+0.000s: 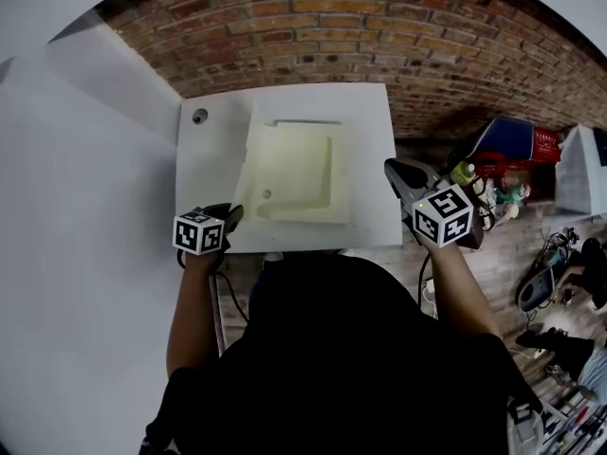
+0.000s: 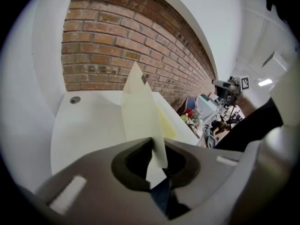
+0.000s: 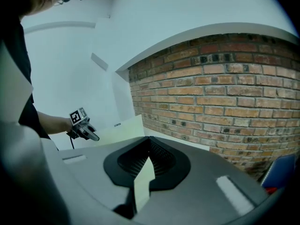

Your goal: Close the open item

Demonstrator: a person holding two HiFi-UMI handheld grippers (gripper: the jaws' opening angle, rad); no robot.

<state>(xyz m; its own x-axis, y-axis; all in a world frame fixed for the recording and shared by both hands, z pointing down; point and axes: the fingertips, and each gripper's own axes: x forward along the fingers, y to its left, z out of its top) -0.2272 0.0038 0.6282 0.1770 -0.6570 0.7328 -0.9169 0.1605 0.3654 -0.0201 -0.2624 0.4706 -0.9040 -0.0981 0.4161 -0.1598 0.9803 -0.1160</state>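
A pale yellow folder-like case (image 1: 299, 178) lies open on the white table (image 1: 375, 121). Its left flap (image 2: 138, 111) stands raised and nearly upright. My left gripper (image 1: 230, 216) is at the case's near left corner, shut (image 2: 152, 143) on the lower edge of that flap. At the table's right edge my right gripper (image 1: 393, 169) hangs apart from the case. Its jaws (image 3: 149, 140) meet, and I see nothing clamped between the pads. A pale strip shows through the gap behind them. The right gripper view shows the left gripper (image 3: 85, 128) beside the flap (image 3: 123, 131).
A brick wall (image 1: 379, 36) runs behind the table, and a white wall stands to its left. The table has a round cable hole (image 1: 200, 116) at its far left. On the wooden floor to the right are a red and blue bag (image 1: 520, 145) and other clutter.
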